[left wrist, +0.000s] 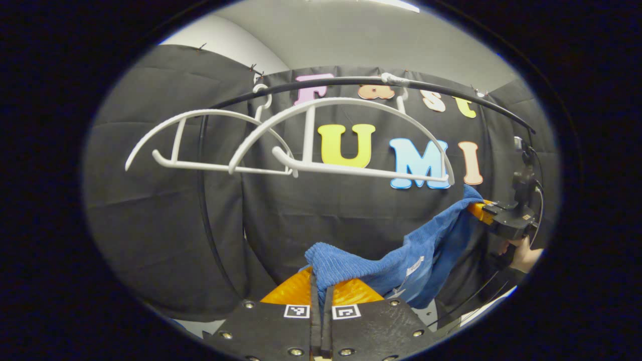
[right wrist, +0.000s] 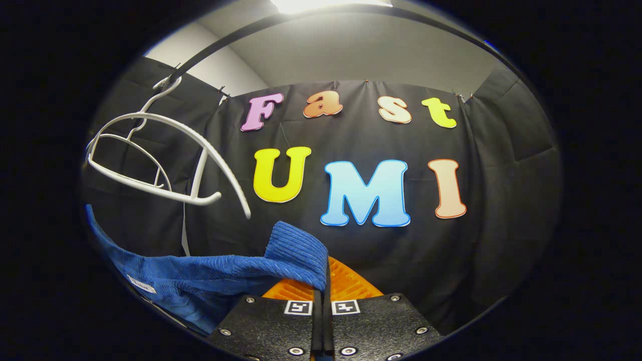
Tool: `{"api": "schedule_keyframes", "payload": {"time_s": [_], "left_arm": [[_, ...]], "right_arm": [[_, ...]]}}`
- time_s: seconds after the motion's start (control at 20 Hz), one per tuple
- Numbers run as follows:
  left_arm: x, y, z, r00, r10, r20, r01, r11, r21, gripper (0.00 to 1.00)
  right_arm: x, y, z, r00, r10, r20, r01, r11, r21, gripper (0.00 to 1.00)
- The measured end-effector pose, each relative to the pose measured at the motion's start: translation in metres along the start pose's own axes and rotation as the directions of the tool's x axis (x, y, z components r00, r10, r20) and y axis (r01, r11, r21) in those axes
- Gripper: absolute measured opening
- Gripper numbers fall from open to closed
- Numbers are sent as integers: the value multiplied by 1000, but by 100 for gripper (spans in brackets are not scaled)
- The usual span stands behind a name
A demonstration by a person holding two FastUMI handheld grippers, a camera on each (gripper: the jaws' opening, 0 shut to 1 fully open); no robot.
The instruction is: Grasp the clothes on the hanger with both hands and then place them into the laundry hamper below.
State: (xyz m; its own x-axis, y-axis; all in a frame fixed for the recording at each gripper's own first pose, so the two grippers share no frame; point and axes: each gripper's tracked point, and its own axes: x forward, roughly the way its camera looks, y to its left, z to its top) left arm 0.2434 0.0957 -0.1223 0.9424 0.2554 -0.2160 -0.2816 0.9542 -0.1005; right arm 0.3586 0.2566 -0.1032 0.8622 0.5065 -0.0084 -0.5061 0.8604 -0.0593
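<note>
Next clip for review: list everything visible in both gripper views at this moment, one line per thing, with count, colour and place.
Hangers: two, white, bare, hooked on the rail above the cloth.
Rail: one, dark, arching across the top of the booth.
Blue garment: one, ribbed blue fabric with a small white tag, off the hangers, stretched between the two grippers.
Booth wall: black cloth behind everything.
Ceiling light: one, bright, at the top of the right gripper view.
Left gripper: fingers closed on one corner of the garment.
Right gripper: fingers closed on the other corner; seen from the left gripper view, a hand holds it.
</note>
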Motion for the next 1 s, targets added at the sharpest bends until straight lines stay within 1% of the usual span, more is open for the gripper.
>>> {"api": "schedule_keyframes", "payload": {"time_s": [0.05, 0.1, 0.15, 0.2, 0.3, 0.45, 0.6, 0.7, 0.85, 1.0], "left_arm": [[-12, -10, -21, 1000, -9, -21, 8, 999, -50, 1], [-30, -14, -46, 999, -7, -52, 3, 997, -76, 1], [-38, -17, -66, 997, 2, -83, -8, 997, -79, 1], [-42, -19, -78, 994, 5, -110, -13, 997, -73, 1], [-55, -28, -91, 989, -11, -144, 2, 998, -61, 1], [-82, -39, -90, 986, -57, -159, 50, 998, -49, 1], [-105, -44, -90, 981, -105, -162, 98, 994, -47, 1], [-120, -46, -93, 971, -164, -173, 158, 986, -53, 1], [-142, -38, -91, 955, -239, -175, 238, 971, -26, 1], [-172, -20, -94, 934, -309, -182, 302, 951, -65, 1]], "right_arm": [[-13, -2, -11, 999, 1, -35, -1, 1000, 8, 0], [-26, -1, -25, 996, 5, -86, -3, 1000, 29, 0], [-43, 4, -41, 991, 20, -133, -13, 999, 49, 0], [-60, 8, -54, 984, 28, -174, -18, 998, 62, 0], [-93, 17, -76, 967, 52, -249, -36, 997, 65, 0], [-136, 24, -95, 942, 63, -330, -55, 998, 34, 0], [-174, 37, -100, 918, 59, -393, -42, 998, 52, 0], [-202, 47, -96, 907, 41, -419, -26, 999, 42, 0], [-243, 66, -84, 902, 5, -431, 12, 999, 39, 0], [-282, 83, -65, 900, -61, -433, 75, 997, 16, 0]]}}
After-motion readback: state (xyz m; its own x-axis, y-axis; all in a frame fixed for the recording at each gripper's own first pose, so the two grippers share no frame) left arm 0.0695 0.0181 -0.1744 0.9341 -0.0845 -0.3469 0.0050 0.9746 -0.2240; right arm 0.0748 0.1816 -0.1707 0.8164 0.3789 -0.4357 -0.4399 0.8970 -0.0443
